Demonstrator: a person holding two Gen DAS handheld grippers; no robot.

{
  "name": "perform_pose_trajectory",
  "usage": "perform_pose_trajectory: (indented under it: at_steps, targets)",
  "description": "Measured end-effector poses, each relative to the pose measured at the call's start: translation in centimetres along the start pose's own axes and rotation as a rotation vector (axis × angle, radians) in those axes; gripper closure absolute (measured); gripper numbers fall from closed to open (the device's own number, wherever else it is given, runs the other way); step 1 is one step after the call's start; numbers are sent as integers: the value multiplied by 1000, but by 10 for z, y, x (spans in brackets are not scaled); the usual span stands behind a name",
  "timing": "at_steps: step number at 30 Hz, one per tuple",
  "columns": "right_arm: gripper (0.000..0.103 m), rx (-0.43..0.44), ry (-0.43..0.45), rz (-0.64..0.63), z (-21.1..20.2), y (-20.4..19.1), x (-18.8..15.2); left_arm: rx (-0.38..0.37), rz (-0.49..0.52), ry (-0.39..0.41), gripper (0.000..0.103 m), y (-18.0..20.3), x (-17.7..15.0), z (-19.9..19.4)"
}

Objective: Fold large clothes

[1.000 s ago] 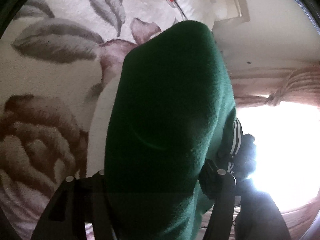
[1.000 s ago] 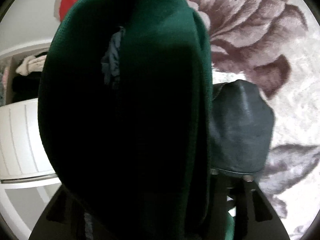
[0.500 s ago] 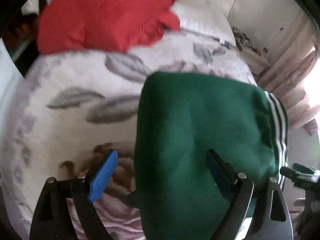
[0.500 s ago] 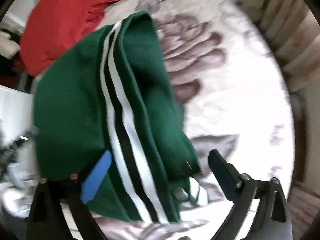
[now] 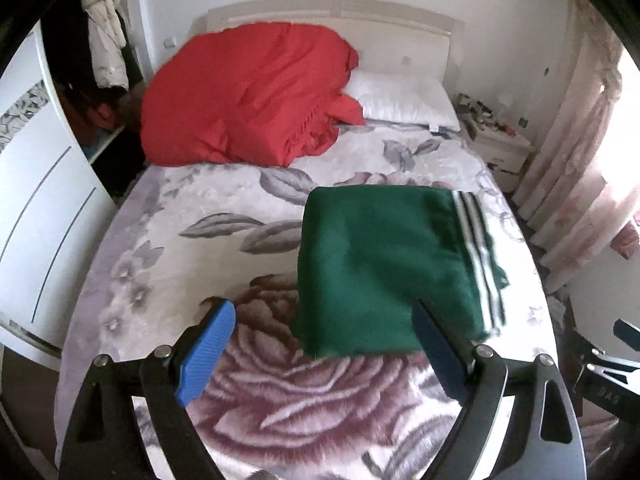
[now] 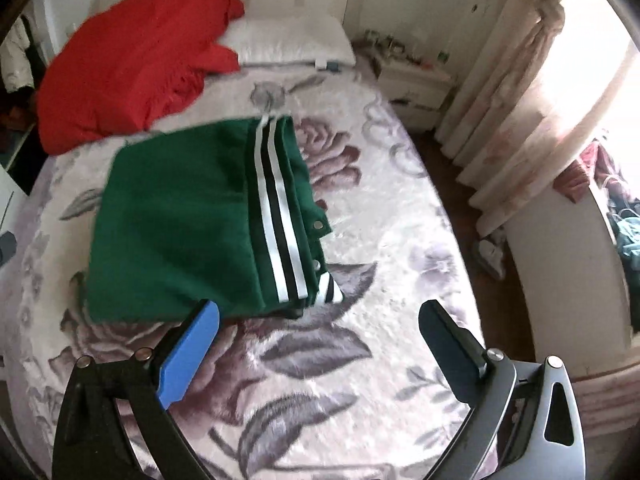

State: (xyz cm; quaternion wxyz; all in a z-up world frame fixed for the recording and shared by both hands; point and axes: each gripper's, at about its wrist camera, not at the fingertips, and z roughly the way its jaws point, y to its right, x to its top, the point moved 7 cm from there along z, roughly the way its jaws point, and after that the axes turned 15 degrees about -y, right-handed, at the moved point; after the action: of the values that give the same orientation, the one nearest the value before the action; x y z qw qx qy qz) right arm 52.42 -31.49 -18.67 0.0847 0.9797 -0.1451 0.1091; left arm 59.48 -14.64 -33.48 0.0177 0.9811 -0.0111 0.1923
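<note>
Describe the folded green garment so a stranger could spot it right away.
Start at the bed with the floral blanket. The red blanket is heaped at the head end beside a white pillow; nearer the foot lies the folded green garment. It is the only flat, squared-off bundle, dark green with white and black stripes along one edge.

Both wrist views high, sharing bed (image 5: 152,248)

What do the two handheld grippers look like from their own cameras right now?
Left gripper: black angular frame with silver bolts, one bright blue ribbed pad, one dark navy pad. Right gripper: same build, blue pad and dark pad, though its right-side frame looks silver-grey. No hands, sleeves or cables are visible.
</note>
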Motion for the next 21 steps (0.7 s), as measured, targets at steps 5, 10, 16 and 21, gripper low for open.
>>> perform_pose_trajectory:
  at_steps: [5, 10, 16, 21]
  targets:
    - [2, 16, 66, 9, -86, 10, -40, 36, 16, 27, 13, 5, -31, -66]
    - [2, -2, 148, 6, -160, 20, -75, 46, 22, 93, 13, 9, -57, -124]
    - [2, 7, 230, -3, -244, 32, -117, 19, -8, 139, 13, 10, -85, -183]
    - [2, 30, 258, 3, -289, 47, -146, 10, -13, 138, 13, 14, -105, -213]
